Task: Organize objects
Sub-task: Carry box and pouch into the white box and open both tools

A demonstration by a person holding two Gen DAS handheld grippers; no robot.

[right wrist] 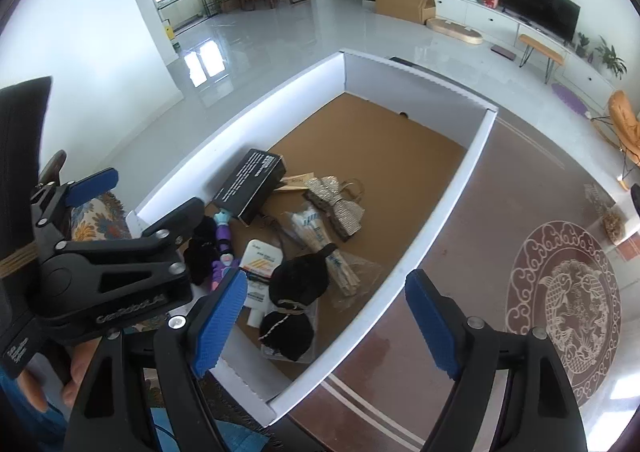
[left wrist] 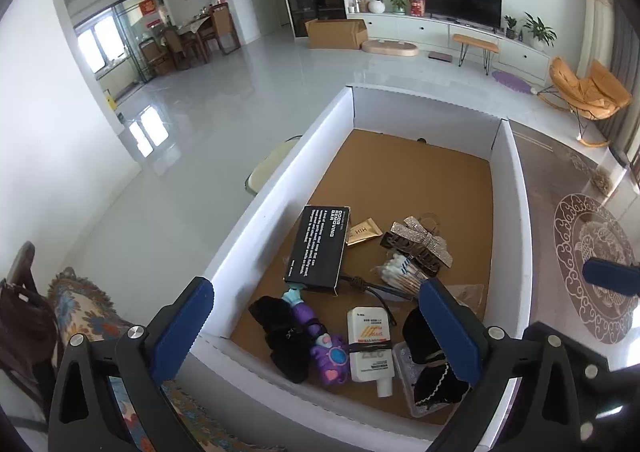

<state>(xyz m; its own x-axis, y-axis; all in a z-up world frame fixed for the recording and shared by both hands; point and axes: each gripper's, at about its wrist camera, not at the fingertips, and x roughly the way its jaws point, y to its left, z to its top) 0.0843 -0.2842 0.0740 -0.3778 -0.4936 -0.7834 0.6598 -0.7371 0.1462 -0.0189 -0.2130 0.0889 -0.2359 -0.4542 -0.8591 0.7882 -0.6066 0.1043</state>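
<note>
Hovering with fingers spread and empty, the left gripper point(left wrist: 316, 328) and right gripper point(right wrist: 328, 320) hang above the white box point(left wrist: 280, 179). Its clutter, black carton point(left wrist: 320, 248), white tube point(left wrist: 366, 348), purple toy point(left wrist: 324, 352), crowds the lower middle, likely awaiting sorting.
</note>
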